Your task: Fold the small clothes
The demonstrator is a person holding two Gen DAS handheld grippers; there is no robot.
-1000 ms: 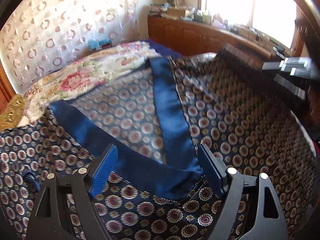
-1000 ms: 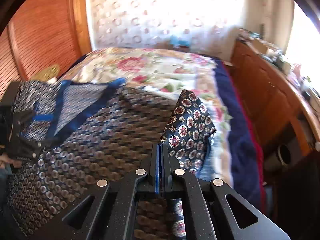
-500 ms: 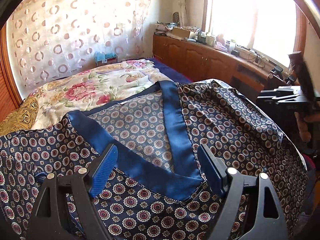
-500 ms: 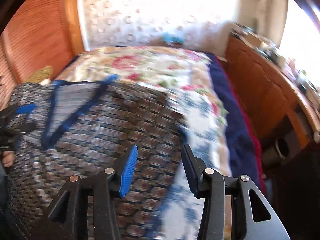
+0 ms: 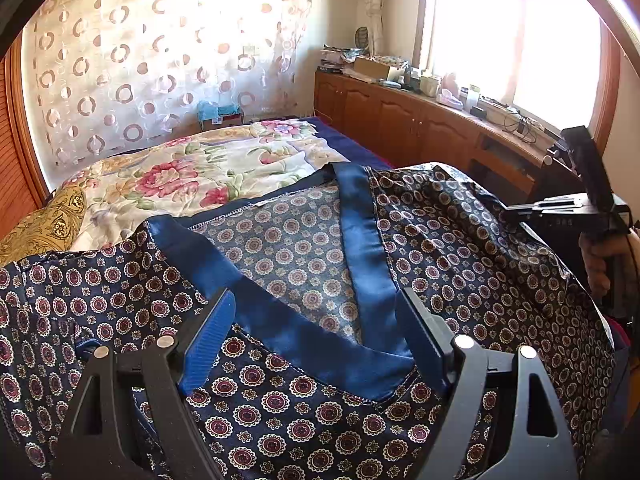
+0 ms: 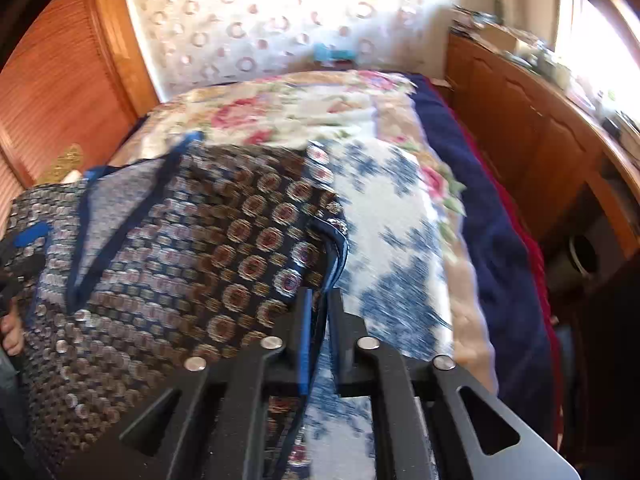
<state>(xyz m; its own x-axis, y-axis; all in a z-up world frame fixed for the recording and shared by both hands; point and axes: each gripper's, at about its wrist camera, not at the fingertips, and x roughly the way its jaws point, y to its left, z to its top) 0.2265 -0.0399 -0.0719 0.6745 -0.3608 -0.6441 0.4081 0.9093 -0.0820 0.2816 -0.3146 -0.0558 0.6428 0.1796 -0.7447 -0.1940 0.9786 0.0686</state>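
A navy shirt with round medallion print and a plain blue V-neck band lies spread on the bed, neck towards the far side. My left gripper is open and empty, hovering over the point of the V. The shirt also shows in the blurred right wrist view. My right gripper is nearly shut at the shirt's right edge, where a blue-trimmed sleeve hem runs between its fingers. The right gripper shows at the far right of the left wrist view.
The bed carries a floral quilt and a blue-and-white cloth beside the shirt. A gold pillow lies at the left. A wooden cabinet with clutter runs along the right wall under the window.
My right gripper let go of the raised sleeve, opened, then closed down again on the shirt's right edge. The left gripper stayed open over the neckline, its view tilting up a little.
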